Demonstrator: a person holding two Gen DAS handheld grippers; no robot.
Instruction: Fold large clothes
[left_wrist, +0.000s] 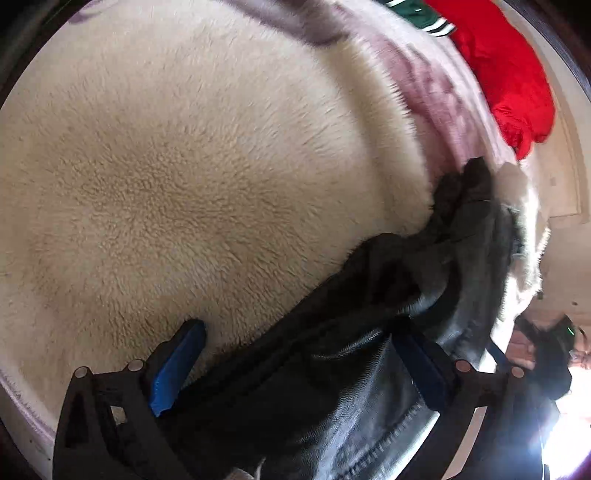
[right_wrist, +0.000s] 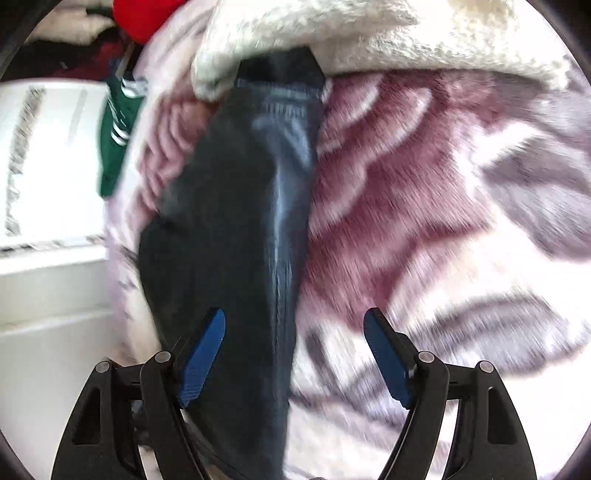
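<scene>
Both grippers, left (left_wrist: 295, 363) and right (right_wrist: 293, 356), are released over the jeans (right_wrist: 236, 229) (lower centre); each fold is best flattened before regripping at the hem.

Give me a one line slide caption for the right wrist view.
Open right gripper above dark jeans lying on a pink patterned blanket, cream fleece beyond.

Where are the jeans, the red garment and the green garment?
jeans (right_wrist: 229, 206): right wrist view, mid leg.
red garment (left_wrist: 506, 74): left wrist view, its middle.
green garment (right_wrist: 112, 147): right wrist view, striped part.
</scene>
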